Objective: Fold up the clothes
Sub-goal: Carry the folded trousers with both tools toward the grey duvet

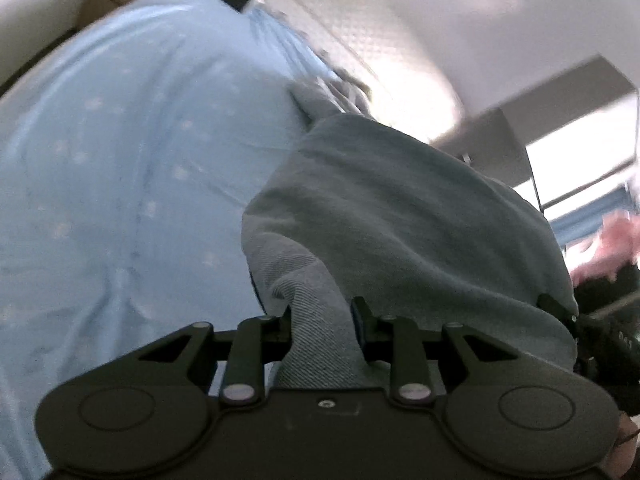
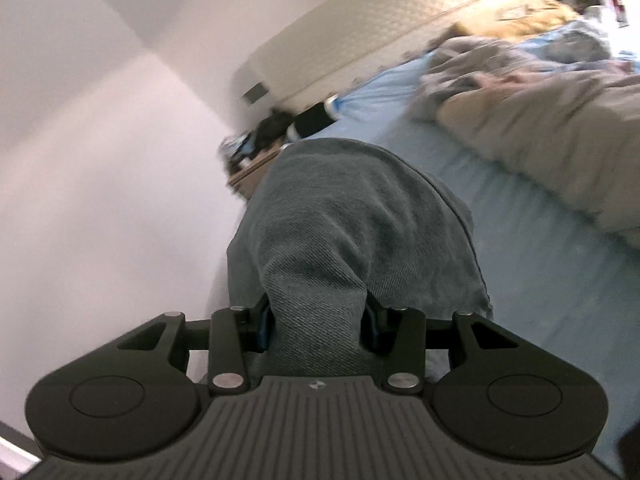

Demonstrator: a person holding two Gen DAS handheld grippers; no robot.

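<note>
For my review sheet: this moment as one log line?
left gripper: shut on grey-blue knit garment | right gripper: shut on same | light-blue bedsheet beneath

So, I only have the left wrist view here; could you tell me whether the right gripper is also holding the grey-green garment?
Observer: Yes, the right gripper is shut on a bunched fold of the grey-green garment.
Operator: Thank you. What lies beyond it on that side?
Observer: A rumpled beige duvet lies on the blue bed sheet.
Operator: And to the other side, please?
Observer: A plain white wall fills the picture's left.
</note>
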